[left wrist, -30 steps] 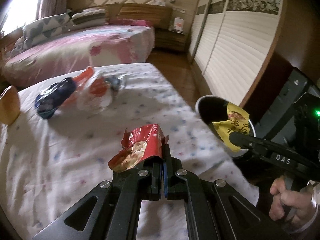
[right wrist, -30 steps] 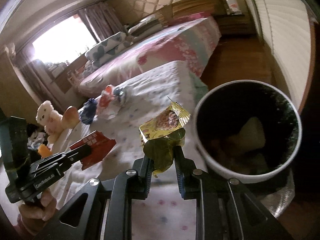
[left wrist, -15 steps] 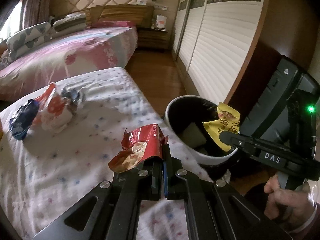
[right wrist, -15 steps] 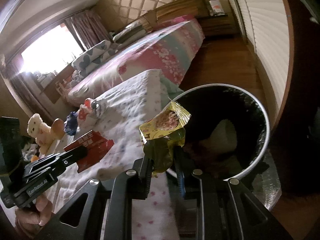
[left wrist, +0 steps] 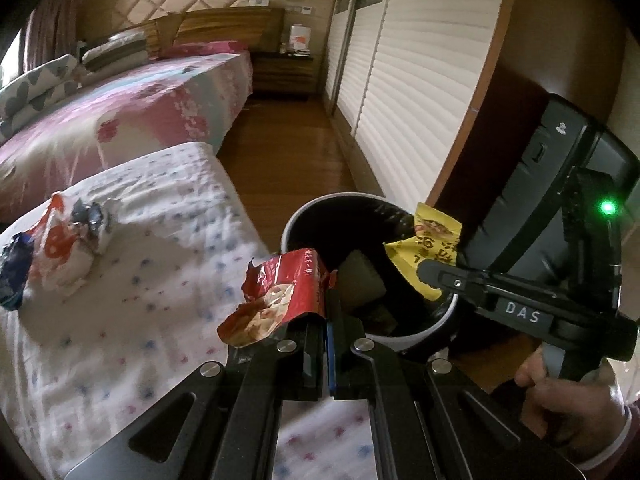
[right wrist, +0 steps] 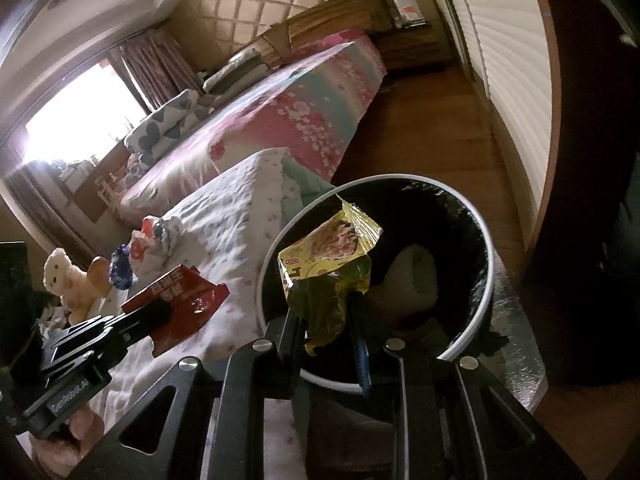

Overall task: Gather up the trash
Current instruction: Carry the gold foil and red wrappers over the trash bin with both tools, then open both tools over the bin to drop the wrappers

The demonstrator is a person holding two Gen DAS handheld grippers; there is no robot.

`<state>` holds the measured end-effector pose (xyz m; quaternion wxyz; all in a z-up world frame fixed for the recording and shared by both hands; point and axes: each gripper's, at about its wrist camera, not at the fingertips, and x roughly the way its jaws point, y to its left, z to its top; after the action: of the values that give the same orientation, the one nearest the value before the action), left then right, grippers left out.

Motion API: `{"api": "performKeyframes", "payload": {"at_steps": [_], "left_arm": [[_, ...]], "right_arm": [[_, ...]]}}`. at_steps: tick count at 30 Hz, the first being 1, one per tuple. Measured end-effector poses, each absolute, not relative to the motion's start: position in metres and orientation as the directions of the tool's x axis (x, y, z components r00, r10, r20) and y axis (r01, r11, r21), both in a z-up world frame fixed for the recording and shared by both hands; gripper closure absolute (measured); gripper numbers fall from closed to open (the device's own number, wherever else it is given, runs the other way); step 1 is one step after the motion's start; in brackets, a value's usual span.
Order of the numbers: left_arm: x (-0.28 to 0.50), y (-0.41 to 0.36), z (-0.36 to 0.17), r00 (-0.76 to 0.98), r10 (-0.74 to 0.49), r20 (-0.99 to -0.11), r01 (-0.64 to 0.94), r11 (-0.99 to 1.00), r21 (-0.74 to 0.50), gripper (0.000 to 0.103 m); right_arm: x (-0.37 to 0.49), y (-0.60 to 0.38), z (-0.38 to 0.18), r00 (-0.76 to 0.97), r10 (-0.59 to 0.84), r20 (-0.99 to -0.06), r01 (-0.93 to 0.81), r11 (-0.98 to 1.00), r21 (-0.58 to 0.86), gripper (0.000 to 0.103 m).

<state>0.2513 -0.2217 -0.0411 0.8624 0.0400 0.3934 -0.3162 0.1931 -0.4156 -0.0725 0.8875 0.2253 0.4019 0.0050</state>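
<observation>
Both wrappers [left wrist: 280, 296] [right wrist: 328, 268] stand upright, long axes vertical.

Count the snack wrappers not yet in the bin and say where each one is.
4 at least: red wrapper in the left gripper, yellow wrapper in the right gripper over the bin, blue wrapper and white-and-red one on the bed; others may hide there.

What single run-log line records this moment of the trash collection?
left gripper: shut on red snack wrapper, beside bin rim | right gripper: shut on yellow snack wrapper, over trash bin | more wrappers on bed
</observation>
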Motion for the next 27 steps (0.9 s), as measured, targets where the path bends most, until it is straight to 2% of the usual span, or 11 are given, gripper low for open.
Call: {"api": "performKeyframes", "payload": {"at_steps": [17, 22, 24, 25, 26, 27], "left_arm": [[0.276, -0.271, -0.058, 0.453, -0.53, -0.717, 0.622, 0.764, -0.171, 0.103], [0.279, -0.278, -0.063, 0.438, -0.53, -0.726, 0.63, 0.757, -0.173, 0.103], [0.279, -0.279, -0.063, 0.431, -0.532, -0.729, 0.632, 0.755, -0.177, 0.094], [0.279, -0.279, -0.064, 0.425, -0.535, -0.73, 0.634, 0.752, -0.182, 0.088], [0.278, -0.278, -0.063, 0.433, -0.532, -0.728, 0.63, 0.756, -0.177, 0.072], [0.277, -0.277, -0.062, 0.444, -0.528, -0.723, 0.627, 0.76, -0.171, 0.058]], "right_arm": [[0.207, -0.448, -0.078, 0.663, 0.171, -0.729, 0.217, 0.888, 0.406, 0.081], [0.211, -0.451, -0.081, 0.654, 0.172, -0.737, 0.225, 0.885, 0.407, 0.078], [0.213, -0.453, -0.083, 0.651, 0.173, -0.74, 0.23, 0.883, 0.409, 0.076], [0.213, -0.454, -0.084, 0.646, 0.175, -0.743, 0.234, 0.881, 0.411, 0.068], [0.214, -0.455, -0.085, 0.642, 0.174, -0.746, 0.241, 0.878, 0.413, 0.06], [0.214, -0.456, -0.085, 0.643, 0.175, -0.746, 0.244, 0.876, 0.416, 0.058]]}}
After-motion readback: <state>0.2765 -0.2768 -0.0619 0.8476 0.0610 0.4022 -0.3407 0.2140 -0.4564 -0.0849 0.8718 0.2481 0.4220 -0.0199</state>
